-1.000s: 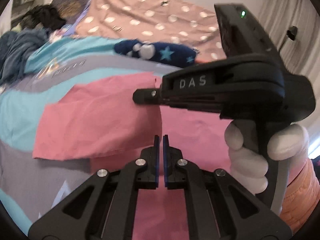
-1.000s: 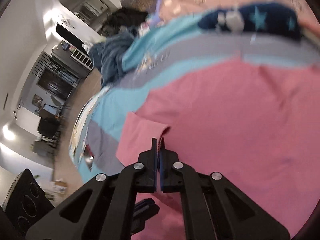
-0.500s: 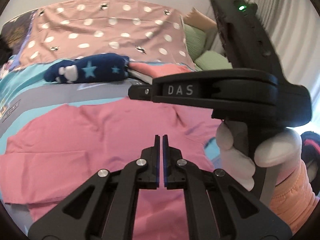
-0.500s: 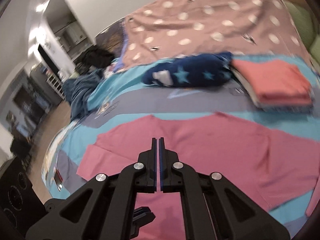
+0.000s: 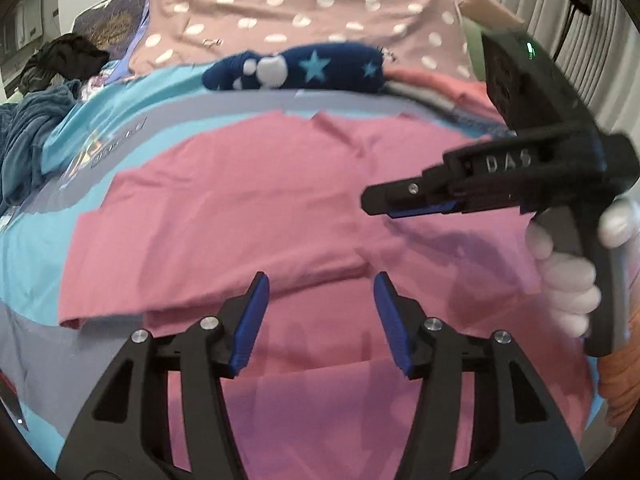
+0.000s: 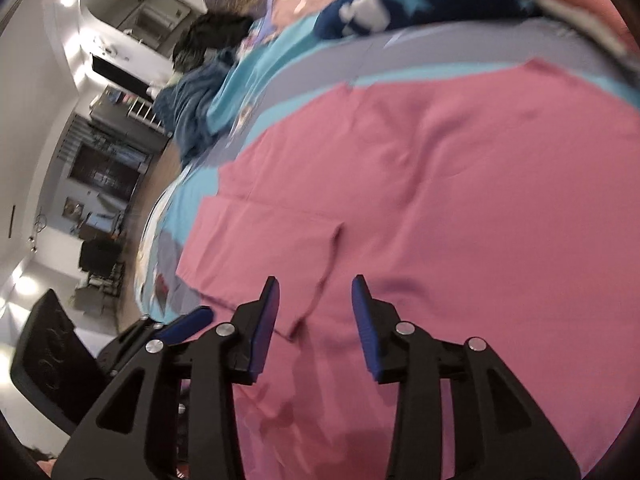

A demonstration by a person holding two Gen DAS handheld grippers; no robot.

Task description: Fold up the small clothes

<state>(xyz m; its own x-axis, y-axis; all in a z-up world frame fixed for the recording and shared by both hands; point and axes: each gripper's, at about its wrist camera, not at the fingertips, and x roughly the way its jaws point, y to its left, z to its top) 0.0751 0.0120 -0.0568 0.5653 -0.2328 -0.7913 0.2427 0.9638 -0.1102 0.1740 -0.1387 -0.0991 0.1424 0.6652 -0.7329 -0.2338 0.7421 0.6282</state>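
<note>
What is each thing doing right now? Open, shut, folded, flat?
left hand-held gripper: open, holding nothing.
right hand-held gripper: open, holding nothing.
pink shirt: spread flat on the bed, sleeve folded in.
navy star garment: rolled up, lying behind the shirt.
blue blanket: crumpled at the bed's edge.

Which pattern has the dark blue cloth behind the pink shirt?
Light blue stars with white patches; clearest in left wrist view.

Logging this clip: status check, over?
Left gripper open, empty. Right gripper open, empty. Pink shirt lies spread on the bed, one sleeve folded in. Nothing in the way.
</note>
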